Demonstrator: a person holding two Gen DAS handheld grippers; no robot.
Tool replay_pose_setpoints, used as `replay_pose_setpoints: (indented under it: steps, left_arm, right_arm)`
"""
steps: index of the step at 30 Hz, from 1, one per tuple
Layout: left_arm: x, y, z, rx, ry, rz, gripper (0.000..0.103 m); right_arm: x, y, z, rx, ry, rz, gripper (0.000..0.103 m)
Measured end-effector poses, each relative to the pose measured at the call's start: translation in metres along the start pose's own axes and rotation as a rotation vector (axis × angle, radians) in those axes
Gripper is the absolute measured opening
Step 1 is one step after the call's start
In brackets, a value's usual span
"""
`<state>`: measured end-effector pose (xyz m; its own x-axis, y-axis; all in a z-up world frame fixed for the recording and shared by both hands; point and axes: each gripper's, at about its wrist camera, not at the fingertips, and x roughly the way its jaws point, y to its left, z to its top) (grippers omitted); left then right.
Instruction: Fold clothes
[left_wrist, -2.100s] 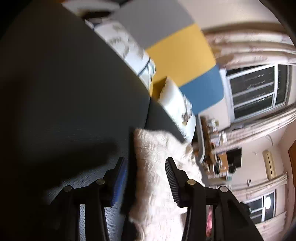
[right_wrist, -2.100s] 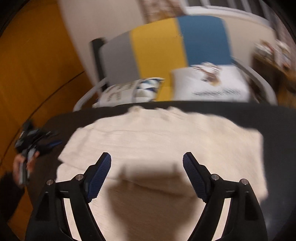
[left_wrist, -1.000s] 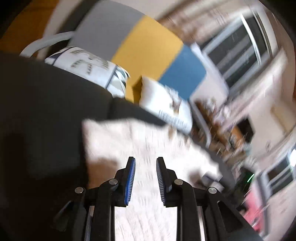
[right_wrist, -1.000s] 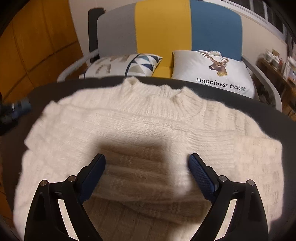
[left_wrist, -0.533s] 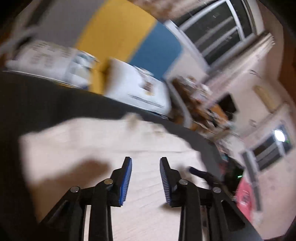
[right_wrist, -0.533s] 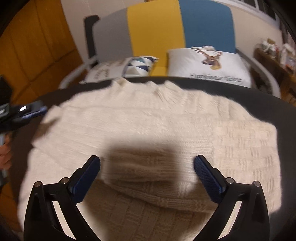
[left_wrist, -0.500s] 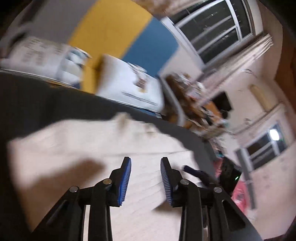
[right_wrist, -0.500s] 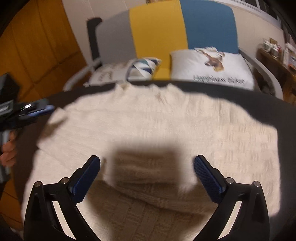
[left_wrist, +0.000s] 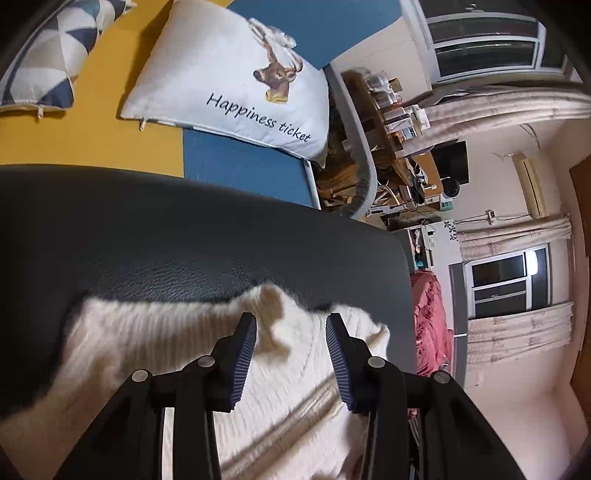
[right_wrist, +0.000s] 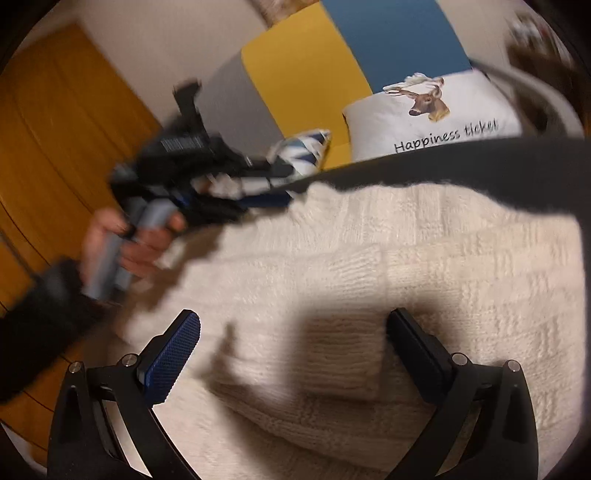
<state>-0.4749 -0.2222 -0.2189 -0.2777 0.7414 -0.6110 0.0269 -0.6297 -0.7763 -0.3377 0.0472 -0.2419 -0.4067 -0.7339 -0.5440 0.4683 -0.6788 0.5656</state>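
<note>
A cream knitted sweater (right_wrist: 424, 258) lies spread flat on the black leather table (right_wrist: 498, 158), with a folded part near its lower middle. My right gripper (right_wrist: 291, 325) hovers over that lower middle, wide open and holding nothing. In the right wrist view a hand (right_wrist: 140, 243) holds my left gripper (right_wrist: 280, 188), blurred, at the sweater's far left edge by the collar. In the left wrist view the left gripper (left_wrist: 291, 332) stands open just above the sweater (left_wrist: 166, 332) near its collar (left_wrist: 273, 302), nothing pinched between its blue pads (left_wrist: 242, 354).
Behind the table (left_wrist: 184, 229) stands a sofa with yellow (left_wrist: 92, 129), blue and grey panels, a deer pillow (left_wrist: 236, 81) and a triangle-patterned pillow (left_wrist: 44, 55). An orange wooden door (right_wrist: 55, 147) is at the left. A cluttered desk (left_wrist: 402, 129) and a red cloth (left_wrist: 428, 314) are at the right.
The left gripper has swung from the sweater's side edge over to the collar and its fingers have spread wider than a second ago. The right gripper stays wide open over the lower middle.
</note>
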Motion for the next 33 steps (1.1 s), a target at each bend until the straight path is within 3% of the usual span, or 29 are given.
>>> replay_pose_setpoints:
  steps: [2,7,9,11,14,19,22,28,30,33]
  left_arm:
    - [0.011,-0.004,0.001,0.003,0.015,-0.01,0.039]
    - [0.025,-0.017,0.001,0.045,0.049,0.003,0.036]
    - [0.025,-0.026,-0.002,0.089,0.041,0.029,0.015]
    - [0.02,-0.04,-0.01,0.193,-0.004,0.085,0.001]
    - [0.012,-0.055,-0.02,0.298,-0.083,0.093,0.002]
    - [0.011,-0.046,-0.021,0.276,-0.163,0.14,0.002]
    - [0.02,-0.035,-0.019,0.254,-0.169,0.179,0.002]
    - [0.024,-0.033,-0.017,0.239,-0.157,0.188,0.004]
    - [0.004,-0.031,-0.02,0.197,-0.164,0.127,0.012]
    - [-0.037,-0.015,-0.027,0.098,-0.202,0.024,0.017]
  right_arm:
    - [-0.002,-0.003,0.001,0.019,-0.011,0.026,0.103]
    - [0.0,0.009,0.0,-0.015,0.009,-0.026,0.103]
    - [0.001,0.012,0.002,-0.029,0.018,-0.05,0.103]
    - [-0.003,0.021,0.012,-0.069,0.02,-0.077,0.103]
    - [-0.008,0.035,0.026,-0.13,0.023,-0.119,0.103]
    - [0.02,0.024,0.063,-0.186,0.102,-0.199,0.103]
    - [0.049,-0.006,0.072,-0.141,0.2,-0.335,0.103]
    - [0.061,-0.004,0.058,-0.238,0.165,-0.476,0.103]
    - [0.06,-0.006,0.06,-0.216,0.164,-0.451,0.103]
    - [0.063,0.004,0.073,-0.169,0.185,-0.261,0.103]
